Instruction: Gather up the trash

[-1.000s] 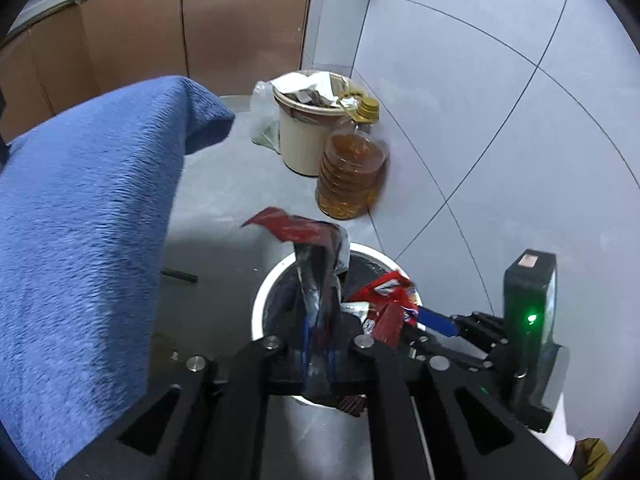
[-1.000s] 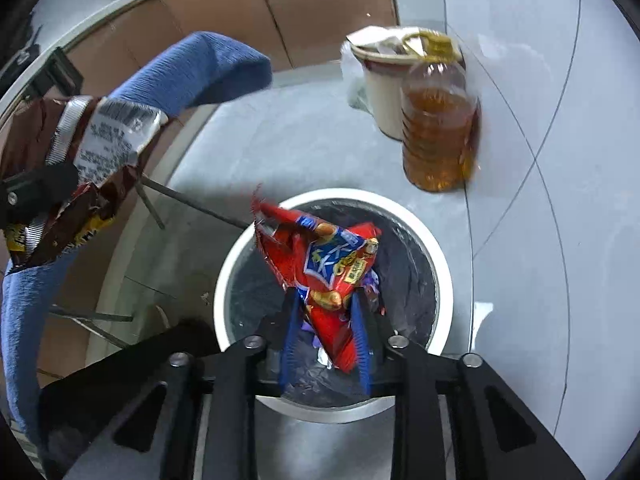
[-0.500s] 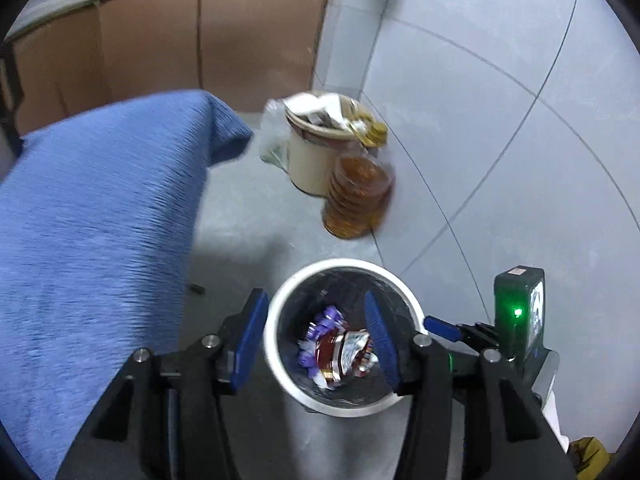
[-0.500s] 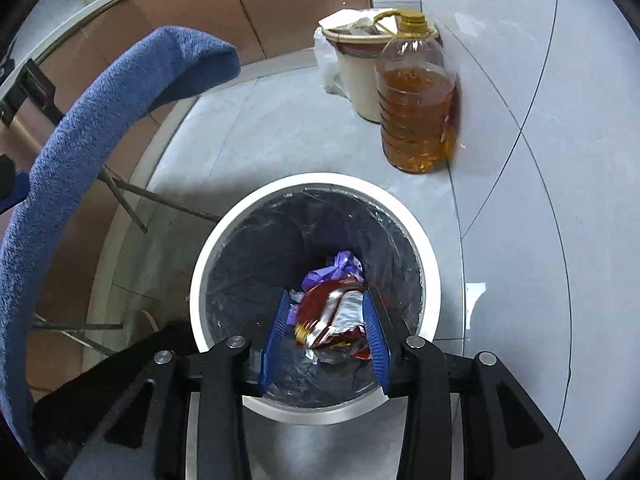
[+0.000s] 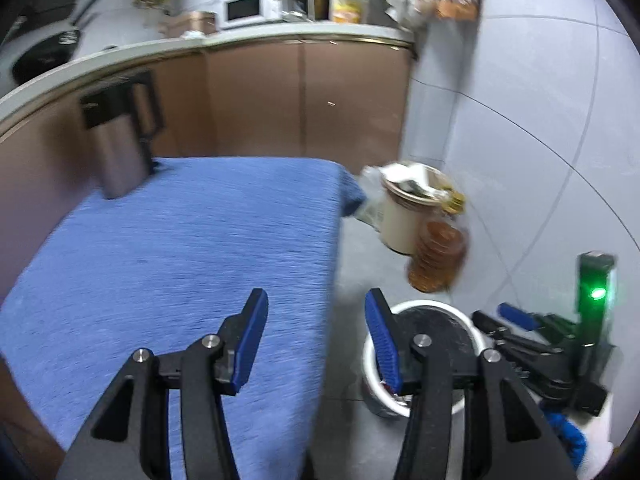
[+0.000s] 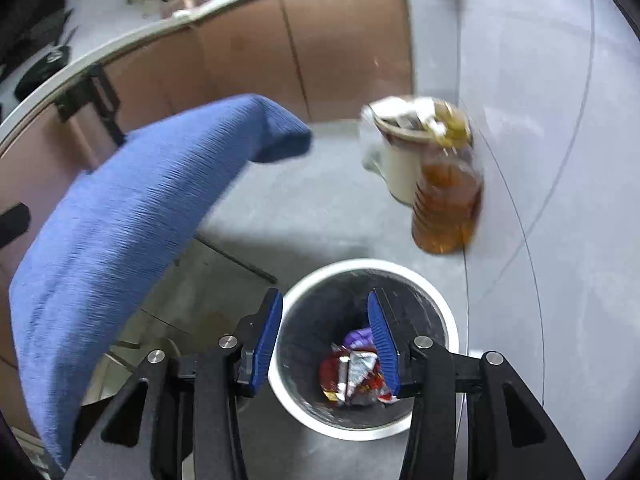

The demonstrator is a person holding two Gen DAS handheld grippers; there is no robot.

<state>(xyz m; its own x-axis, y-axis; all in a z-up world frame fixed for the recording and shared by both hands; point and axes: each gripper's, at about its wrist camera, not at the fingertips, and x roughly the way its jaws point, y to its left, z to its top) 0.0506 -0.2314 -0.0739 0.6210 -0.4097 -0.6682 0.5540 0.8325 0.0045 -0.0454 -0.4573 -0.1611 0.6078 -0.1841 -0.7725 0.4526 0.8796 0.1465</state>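
Observation:
A white trash bin (image 6: 448, 320) with a black liner stands on the grey floor by the wall. Red, silver and purple snack wrappers (image 6: 352, 376) lie at its bottom. My right gripper (image 6: 326, 306) is open and empty above the bin's near rim. My left gripper (image 5: 316, 304) is open and empty, held over the edge of the blue-covered table (image 5: 180, 260), with the bin (image 5: 472, 320) below its right finger. The right gripper's body (image 5: 560, 344) with a green light shows at the right of the left wrist view.
A bottle of amber oil (image 6: 448, 200) and a cream bucket (image 6: 400, 160) full of paper stand against the wall past the bin. A steel kettle (image 5: 120, 152) stands at the table's far left. Brown cabinets (image 5: 300, 92) and a cluttered counter run behind.
Both grippers opened and dropped their wrappers into the bin. Both then rose and tilted up, the left one swinging left over the blue table.

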